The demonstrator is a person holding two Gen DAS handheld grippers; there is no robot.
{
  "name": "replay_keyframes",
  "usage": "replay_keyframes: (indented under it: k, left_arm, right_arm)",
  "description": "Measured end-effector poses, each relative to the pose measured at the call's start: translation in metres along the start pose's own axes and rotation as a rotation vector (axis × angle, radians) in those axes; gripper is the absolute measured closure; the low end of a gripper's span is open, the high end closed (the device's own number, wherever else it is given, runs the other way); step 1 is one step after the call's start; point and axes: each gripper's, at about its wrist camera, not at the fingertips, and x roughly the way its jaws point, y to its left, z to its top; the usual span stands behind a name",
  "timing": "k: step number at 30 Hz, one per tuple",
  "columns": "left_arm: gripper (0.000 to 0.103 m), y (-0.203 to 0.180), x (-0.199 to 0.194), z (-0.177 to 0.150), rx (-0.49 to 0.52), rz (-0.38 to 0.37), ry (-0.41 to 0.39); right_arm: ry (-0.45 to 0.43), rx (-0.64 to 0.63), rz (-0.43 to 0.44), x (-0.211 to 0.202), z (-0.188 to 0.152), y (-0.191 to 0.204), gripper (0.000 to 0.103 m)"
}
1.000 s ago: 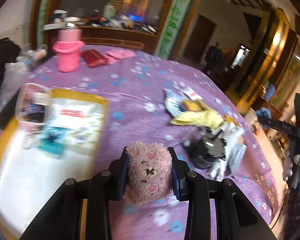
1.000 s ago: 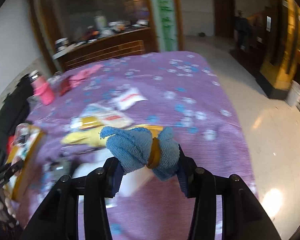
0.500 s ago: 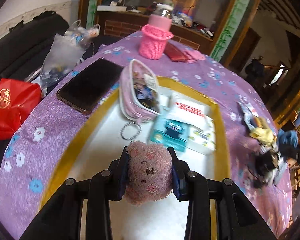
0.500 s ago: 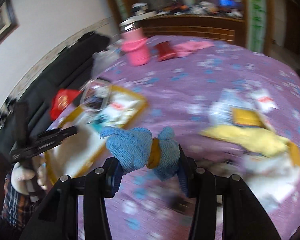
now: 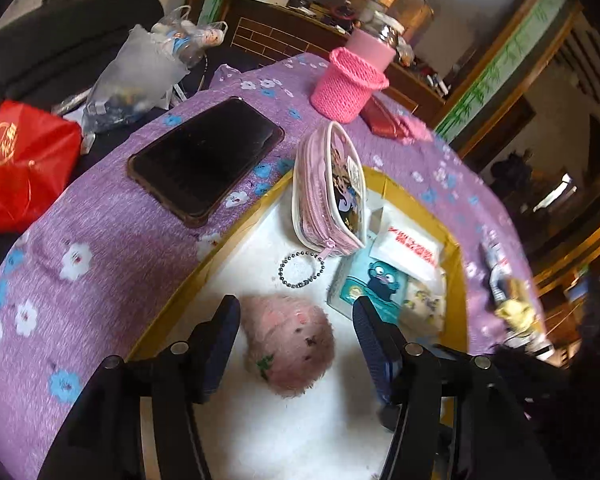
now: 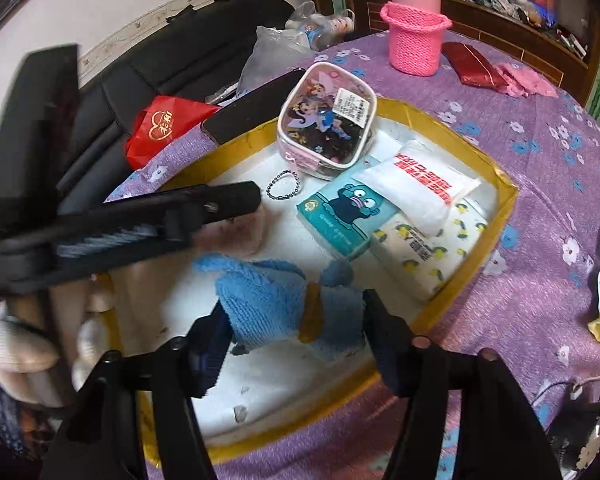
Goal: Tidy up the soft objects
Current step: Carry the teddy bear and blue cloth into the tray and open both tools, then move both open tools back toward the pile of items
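Because both grippers crowded the same near corner of the shallow yellow-rimmed white tray (image 6: pixel 496 216), the likeliest trouble was a knock between them: in the right wrist view the left gripper's black arm lay across the tray at nine o'clock of the blue terry-cloth toy with an orange band (image 6: pixel 284 300), close enough to nudge it or sweep it over the low rim. That toy sat near the tray's six o'clock edge, so I judged it could tip out onto the purple flowered cloth (image 6: pixel 540 92).

The left gripper (image 5: pixel 296 344) had just been opening; its jaws stood wide and clear of the fuzzy pink plush toy (image 5: pixel 290 344), which lay loose on the tray floor between them. The right gripper (image 6: pixel 296 332) had likewise just been opening, the blue toy between its jaws and sagging free on the right side; whether the left pad touched it I could not tell.

Going by size, the tray held the clear pink zip pouch with cartoon print (image 6: pixel 328 120) at twelve o'clock, the lemon-print tissue pack (image 6: pixel 428 256) at three, the white packet with red lettering (image 6: pixel 420 192), the teal cartoon tissue pack (image 6: pixel 340 216), both toys, and a small bead-chain loop (image 6: pixel 284 190).
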Motion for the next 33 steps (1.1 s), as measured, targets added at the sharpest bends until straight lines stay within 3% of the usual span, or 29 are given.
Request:
replay_keyframes:
  k: [4,7,12,17,20,23,33]
  left_arm:
    - [0.037,0.002,-0.028,-0.002,-0.035,-0.041,-0.065]
    - [0.031,-0.007,-0.056,-0.009,-0.031,-0.082,-0.136]
    - [0.022,-0.048,-0.083,-0.031,0.029,-0.136,-0.226]
    - [0.022,-0.111,-0.065,-0.056,0.139,-0.211,-0.154]
    - [0.022,-0.151,-0.051,-0.071,0.22,-0.247,-0.098]
    - [0.022,-0.186,-0.04,-0.086,0.285,-0.265,-0.053]
    - [0.022,-0.239,-0.031,-0.106,0.351,-0.277,-0.012]
  right_arm:
    - [-0.039,0.029,0.018,-0.013,-0.005,-0.004,0.035]
    - [-0.127,0.063,0.011,-0.045,-0.018,-0.013,0.034]
    - [-0.285,0.182,-0.08,-0.113,-0.078,-0.049,0.027]
    - [-0.398,0.388,-0.175,-0.175,-0.154,-0.113,0.024]
    - [-0.431,0.482,-0.277,-0.202,-0.194,-0.145,0.024]
    - [-0.468,0.566,-0.326,-0.225,-0.231,-0.169,0.023]
    - [-0.528,0.679,-0.382,-0.262,-0.293,-0.201,0.023]
